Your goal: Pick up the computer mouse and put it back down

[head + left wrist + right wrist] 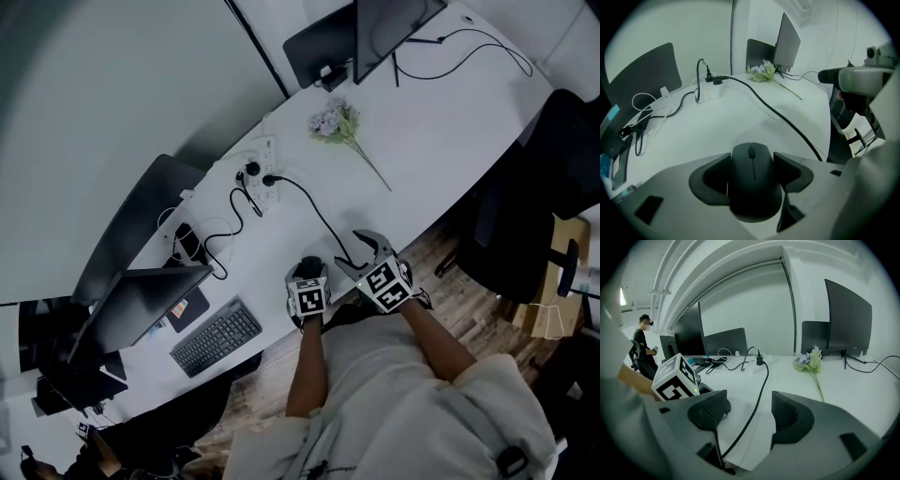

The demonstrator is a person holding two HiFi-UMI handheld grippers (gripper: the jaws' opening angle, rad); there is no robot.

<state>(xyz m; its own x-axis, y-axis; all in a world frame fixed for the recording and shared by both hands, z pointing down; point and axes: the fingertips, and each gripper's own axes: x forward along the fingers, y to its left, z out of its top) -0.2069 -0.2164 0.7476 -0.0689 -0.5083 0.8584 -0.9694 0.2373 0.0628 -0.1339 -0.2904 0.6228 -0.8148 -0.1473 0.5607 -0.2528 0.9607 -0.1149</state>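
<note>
The black computer mouse [754, 187] rests on the white desk [740, 117], right between the two pads of my left gripper [752, 160]. The pads flank its sides closely without visibly squeezing it, so this gripper reads as open. In the head view the mouse [309, 264] shows just beyond the left gripper [308, 276], near the desk's front edge. My right gripper [363, 251] hovers a little to its right, open, with nothing held. In the right gripper view the right gripper [749, 404] stands over a black cable [761, 380] that runs across the desk below.
The cable leads back to a white power strip [262, 171]. An artificial flower sprig [339, 122] lies further back, a keyboard [216, 337] to the left, and monitors stand along the rear. A dark office chair [525, 206] is at the right. A person [644, 345] stands far left.
</note>
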